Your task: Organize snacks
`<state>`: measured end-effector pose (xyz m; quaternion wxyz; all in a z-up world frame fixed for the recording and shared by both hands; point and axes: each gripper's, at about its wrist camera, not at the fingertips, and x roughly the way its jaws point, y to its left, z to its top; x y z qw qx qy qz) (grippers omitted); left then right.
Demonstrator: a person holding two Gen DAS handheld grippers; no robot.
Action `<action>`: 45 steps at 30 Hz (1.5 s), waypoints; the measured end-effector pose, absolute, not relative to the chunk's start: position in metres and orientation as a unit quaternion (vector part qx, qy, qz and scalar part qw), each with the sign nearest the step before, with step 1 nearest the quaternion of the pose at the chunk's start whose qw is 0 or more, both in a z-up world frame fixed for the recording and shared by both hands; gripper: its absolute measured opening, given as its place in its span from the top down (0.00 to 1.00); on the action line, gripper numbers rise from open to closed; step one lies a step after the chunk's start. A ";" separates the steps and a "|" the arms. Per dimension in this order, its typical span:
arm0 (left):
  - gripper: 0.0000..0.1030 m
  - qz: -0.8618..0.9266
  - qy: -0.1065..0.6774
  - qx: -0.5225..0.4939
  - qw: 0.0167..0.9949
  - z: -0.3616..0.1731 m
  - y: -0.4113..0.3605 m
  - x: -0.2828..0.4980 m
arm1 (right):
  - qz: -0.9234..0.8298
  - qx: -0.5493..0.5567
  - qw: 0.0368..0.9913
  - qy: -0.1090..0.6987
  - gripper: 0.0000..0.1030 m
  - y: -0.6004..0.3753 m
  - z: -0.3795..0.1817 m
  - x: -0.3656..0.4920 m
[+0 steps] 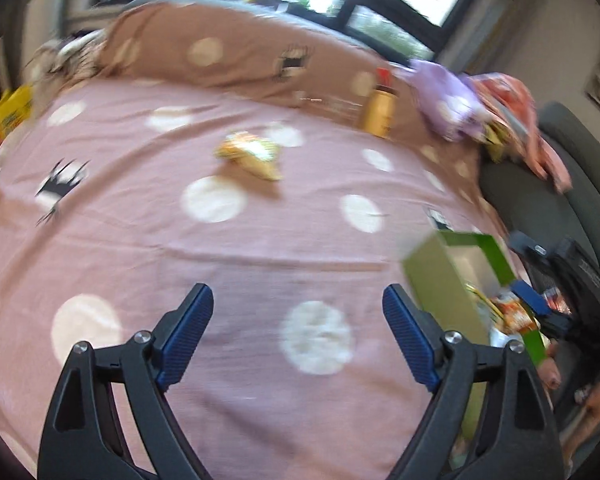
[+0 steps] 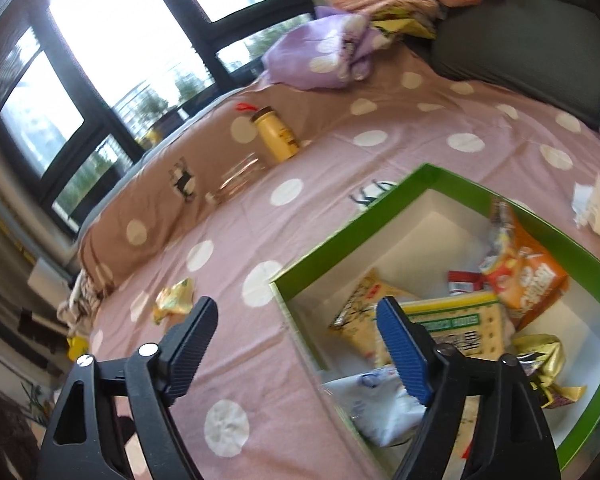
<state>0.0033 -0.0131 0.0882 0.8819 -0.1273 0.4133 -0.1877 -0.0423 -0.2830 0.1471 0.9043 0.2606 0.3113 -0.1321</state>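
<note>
Motion blur smeared the left wrist view, and the green box [image 1: 440,280] was cut off behind the left gripper's finger. The left gripper [image 1: 298,336] stood wide and empty above the dotted pink bedspread [image 1: 140,248]. The right gripper [image 2: 296,340] gaped wide, holding nothing, one finger over the box's snack packets [image 2: 452,320]. Farther off lay a loose yellow snack packet [image 1: 250,154], well apart from both grippers.

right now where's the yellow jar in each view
Left wrist: yellow jar upper right of centre, at the bed's far edge.
Right wrist: yellow jar upper middle, left of centre.
Shared landmark: the purple dotted cloth just right of the jar in both.
</note>
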 end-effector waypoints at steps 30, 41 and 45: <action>0.08 -0.064 0.439 -0.260 0.858 0.069 0.093 0.032 | 0.022 0.154 0.881 0.446 0.15 -0.124 0.114 0.111; 0.08 -0.049 0.454 -0.274 0.847 0.063 0.101 0.040 | -0.004 0.155 0.840 0.519 0.15 -0.114 0.071 0.223; 0.08 -0.051 0.456 -0.275 0.845 0.062 0.101 0.042 | -0.023 0.138 0.837 0.529 0.15 -0.112 0.053 0.246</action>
